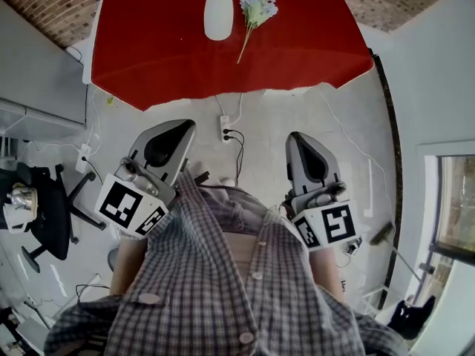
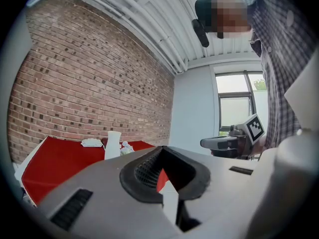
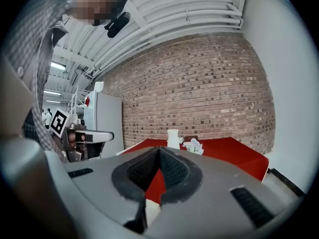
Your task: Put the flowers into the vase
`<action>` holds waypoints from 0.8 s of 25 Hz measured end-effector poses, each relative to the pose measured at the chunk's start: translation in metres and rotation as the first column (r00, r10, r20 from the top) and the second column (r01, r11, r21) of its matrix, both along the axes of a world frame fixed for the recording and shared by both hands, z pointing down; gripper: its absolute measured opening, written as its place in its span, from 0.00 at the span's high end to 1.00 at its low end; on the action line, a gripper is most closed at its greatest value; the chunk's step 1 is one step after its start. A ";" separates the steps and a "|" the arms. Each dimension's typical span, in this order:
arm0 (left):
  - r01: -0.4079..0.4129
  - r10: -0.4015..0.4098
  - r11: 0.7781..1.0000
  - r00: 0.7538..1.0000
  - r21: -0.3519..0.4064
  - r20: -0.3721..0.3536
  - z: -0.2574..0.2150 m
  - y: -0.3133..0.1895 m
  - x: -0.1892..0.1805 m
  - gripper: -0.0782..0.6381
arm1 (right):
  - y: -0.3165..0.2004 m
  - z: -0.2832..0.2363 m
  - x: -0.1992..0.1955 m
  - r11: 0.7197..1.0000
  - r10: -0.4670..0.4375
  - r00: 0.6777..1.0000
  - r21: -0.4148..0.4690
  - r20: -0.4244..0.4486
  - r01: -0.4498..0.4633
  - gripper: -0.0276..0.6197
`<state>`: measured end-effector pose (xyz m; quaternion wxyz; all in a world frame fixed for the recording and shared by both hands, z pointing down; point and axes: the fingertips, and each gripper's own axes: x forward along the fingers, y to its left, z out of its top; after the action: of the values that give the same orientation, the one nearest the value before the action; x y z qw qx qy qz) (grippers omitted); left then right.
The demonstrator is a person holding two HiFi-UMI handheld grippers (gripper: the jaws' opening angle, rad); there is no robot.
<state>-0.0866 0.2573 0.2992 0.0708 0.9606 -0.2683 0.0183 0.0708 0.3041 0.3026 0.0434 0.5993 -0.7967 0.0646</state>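
The vase (image 1: 219, 7) stands upright, white, on the red surface (image 1: 163, 50). The flowers (image 1: 256, 10) lie flat on that surface just right of the vase. Their pale blooms are level with its upper part, and the stem slants away from the vase toward the surface's near edge. Whether the blooms touch the vase cannot be told.

Both grippers are held well short of the vase, over the floor and close to the person's checked shirt (image 1: 223, 280). The left hand-held gripper (image 1: 177, 128) points at the surface with its jaws together and nothing between them. Its own view shows the vase (image 2: 113, 144) and flowers (image 2: 127, 147) far off past the tips. The right hand-held gripper (image 1: 300, 141) is likewise closed and empty. The vase (image 3: 173, 138) and flowers (image 3: 193, 146) show small beyond its jaws, before a brick wall (image 3: 199, 93).

A power strip (image 1: 225, 128) lies on the floor between the vase and the person.
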 end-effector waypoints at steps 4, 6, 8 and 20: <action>0.020 -0.019 1.000 1.000 -0.007 0.004 0.002 0.000 -0.006 0.88 | 0.000 0.001 -0.006 1.000 -0.023 1.000 0.001 0.000 0.023 0.95; 0.023 -0.022 1.000 1.000 -0.009 0.006 0.002 -0.001 -0.008 0.88 | -0.001 0.000 -0.006 1.000 -0.023 1.000 0.005 0.014 0.023 0.95; 0.023 -0.023 1.000 1.000 -0.011 0.007 0.002 -0.004 -0.008 0.88 | -0.003 0.001 -0.005 1.000 -0.014 1.000 0.004 0.020 0.014 0.95; -0.052 0.052 0.998 0.999 -0.031 -0.005 0.009 -0.063 0.023 0.88 | -0.041 0.006 0.025 0.995 0.097 0.995 -0.023 0.004 -0.097 0.95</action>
<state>-0.0639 0.1948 0.3078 0.0858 0.9661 -0.2425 0.0221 0.0961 0.2634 0.3087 0.0450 0.6366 -0.7660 0.0774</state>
